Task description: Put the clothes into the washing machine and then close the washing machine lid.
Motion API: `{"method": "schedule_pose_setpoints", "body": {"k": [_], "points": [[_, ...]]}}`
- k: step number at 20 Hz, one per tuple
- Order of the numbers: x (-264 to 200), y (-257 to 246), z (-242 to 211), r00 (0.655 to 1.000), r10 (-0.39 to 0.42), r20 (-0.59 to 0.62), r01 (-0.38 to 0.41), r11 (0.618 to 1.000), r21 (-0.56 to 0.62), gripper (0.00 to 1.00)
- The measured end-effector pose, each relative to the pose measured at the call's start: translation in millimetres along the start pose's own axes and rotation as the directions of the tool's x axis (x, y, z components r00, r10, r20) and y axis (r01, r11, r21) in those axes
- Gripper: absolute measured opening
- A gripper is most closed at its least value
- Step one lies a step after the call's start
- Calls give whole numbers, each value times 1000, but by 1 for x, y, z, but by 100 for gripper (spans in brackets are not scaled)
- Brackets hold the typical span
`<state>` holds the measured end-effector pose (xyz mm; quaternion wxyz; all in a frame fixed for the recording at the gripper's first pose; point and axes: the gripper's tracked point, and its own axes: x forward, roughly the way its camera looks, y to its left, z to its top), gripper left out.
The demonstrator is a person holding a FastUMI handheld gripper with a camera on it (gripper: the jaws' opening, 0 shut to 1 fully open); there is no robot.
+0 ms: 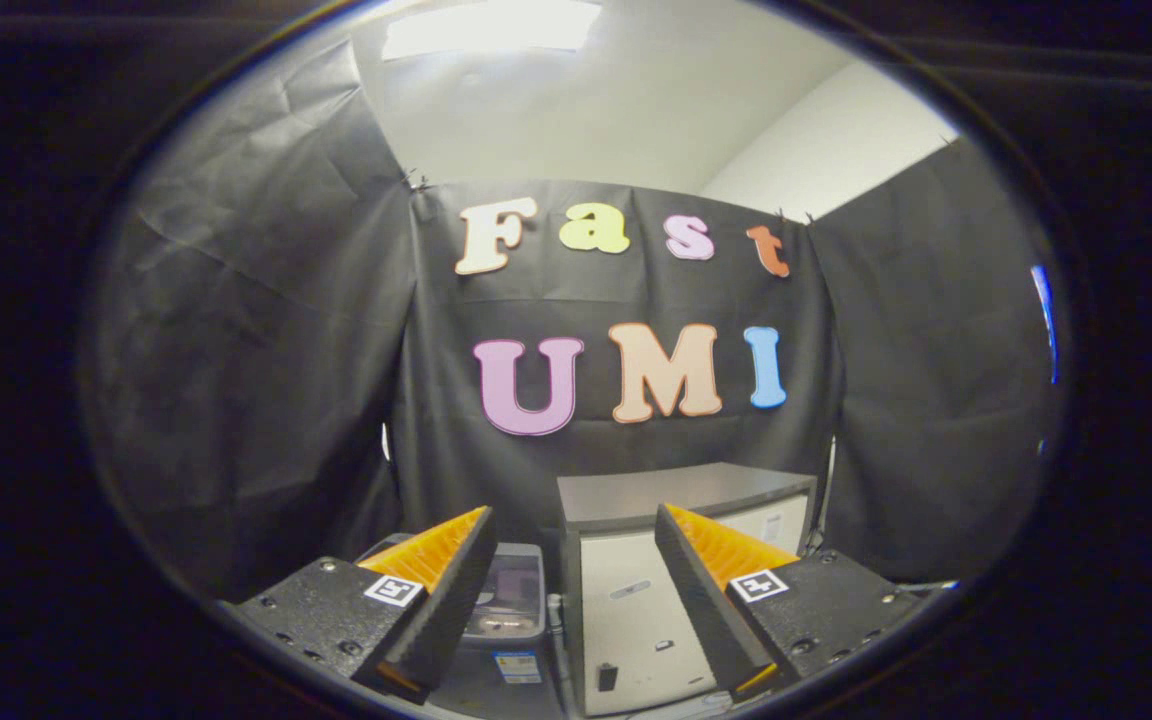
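Observation:
My gripper point(573, 512) is open, its two fingers spread wide with nothing between them. It is held high and looks level across the booth. Low down beyond the left finger stands a small grey top-loading washing machine point(514, 608). Its lid point(516, 580) lies flat on top and has a window panel with a faint pinkish tint. I cannot tell what is under the lid. The left finger hides part of the machine.
A white cabinet point(636, 600) with a grey top point(681, 492) stands right beside the washing machine, beyond the gap between the fingers. Black cloth walls close the booth on the left, back and right.

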<state>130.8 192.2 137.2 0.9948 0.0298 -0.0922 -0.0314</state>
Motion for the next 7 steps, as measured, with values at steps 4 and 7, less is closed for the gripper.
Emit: {"method": "schedule_pose_setpoints", "body": {"k": [4, 7], "points": [[0, -5, -11, 1000, 5, -27, -5, 1000, 30, 95], [1, 13, -11, 998, 63, -23, -61, 996, 59, 95]]}}
